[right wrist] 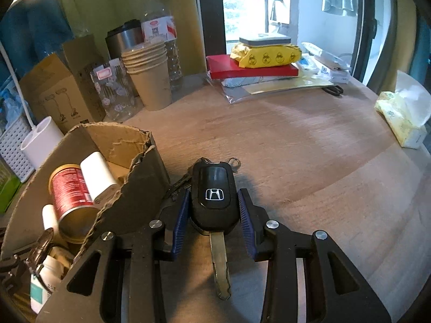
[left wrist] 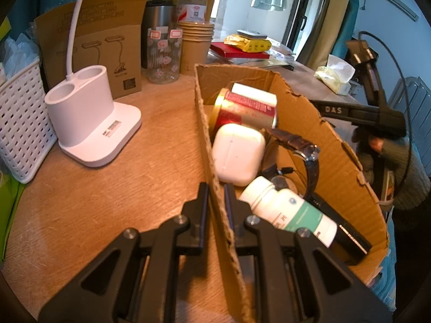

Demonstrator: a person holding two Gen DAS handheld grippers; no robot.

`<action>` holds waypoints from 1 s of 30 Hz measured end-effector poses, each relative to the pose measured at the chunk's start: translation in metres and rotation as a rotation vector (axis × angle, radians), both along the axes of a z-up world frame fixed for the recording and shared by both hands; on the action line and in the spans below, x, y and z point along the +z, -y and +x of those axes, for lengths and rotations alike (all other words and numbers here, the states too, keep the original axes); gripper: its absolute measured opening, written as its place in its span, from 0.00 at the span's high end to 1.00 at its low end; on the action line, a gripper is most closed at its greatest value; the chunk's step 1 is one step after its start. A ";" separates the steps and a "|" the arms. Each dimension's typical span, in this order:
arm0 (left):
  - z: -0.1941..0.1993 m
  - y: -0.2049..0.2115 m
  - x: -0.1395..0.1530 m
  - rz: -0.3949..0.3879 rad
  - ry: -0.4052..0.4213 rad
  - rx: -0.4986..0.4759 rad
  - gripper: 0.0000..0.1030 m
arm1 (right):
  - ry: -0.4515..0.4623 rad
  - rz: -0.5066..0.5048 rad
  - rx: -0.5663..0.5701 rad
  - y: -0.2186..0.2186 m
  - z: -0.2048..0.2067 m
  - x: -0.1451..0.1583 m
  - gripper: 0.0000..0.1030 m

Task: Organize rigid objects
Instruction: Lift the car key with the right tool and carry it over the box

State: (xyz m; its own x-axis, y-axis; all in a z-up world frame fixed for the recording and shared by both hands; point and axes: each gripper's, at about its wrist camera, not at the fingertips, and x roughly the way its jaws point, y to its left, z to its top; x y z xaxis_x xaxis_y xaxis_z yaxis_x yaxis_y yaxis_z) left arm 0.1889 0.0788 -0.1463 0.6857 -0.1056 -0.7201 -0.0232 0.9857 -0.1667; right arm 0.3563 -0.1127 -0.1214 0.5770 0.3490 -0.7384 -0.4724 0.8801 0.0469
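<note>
Left wrist view: the left gripper (left wrist: 216,188) is clenched on the near wall of the box (left wrist: 215,140), one finger outside and one inside, the cardboard edge pinched between them. The box stands on the wooden table (left wrist: 150,145). Inside it lie a red can (left wrist: 242,113) on its side, a white case (left wrist: 238,153) just in front of the can, a watch (left wrist: 307,156) on its edge to the right, a white pill bottle (left wrist: 291,210) lying near the fingers, and a black bar (left wrist: 350,231) along the right wall. Left of the box stands a white lamp base (left wrist: 91,118), with a white basket (left wrist: 18,123) beside it. Behind are a floral glass (left wrist: 164,53) and a stack of paper cups (left wrist: 196,45). The right gripper shows at the far right beyond the box, held by a hand (left wrist: 377,145).

Right wrist view: the right gripper (right wrist: 214,210) grasps a black car key (right wrist: 214,196) between its blue pads (right wrist: 181,215), the metal blade pointing back toward the camera. The key sits just right of the box (right wrist: 145,177) wall, above the table (right wrist: 309,148); whether it touches the surface I cannot tell. A tissue pack (right wrist: 404,118) lies far right, and a red book (right wrist: 242,67) with a yellow packet (right wrist: 266,53) on it at the back.
</note>
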 end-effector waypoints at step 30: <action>-0.014 0.003 0.010 0.027 0.037 0.008 0.87 | 0.198 0.129 0.000 0.007 -0.094 0.089 0.63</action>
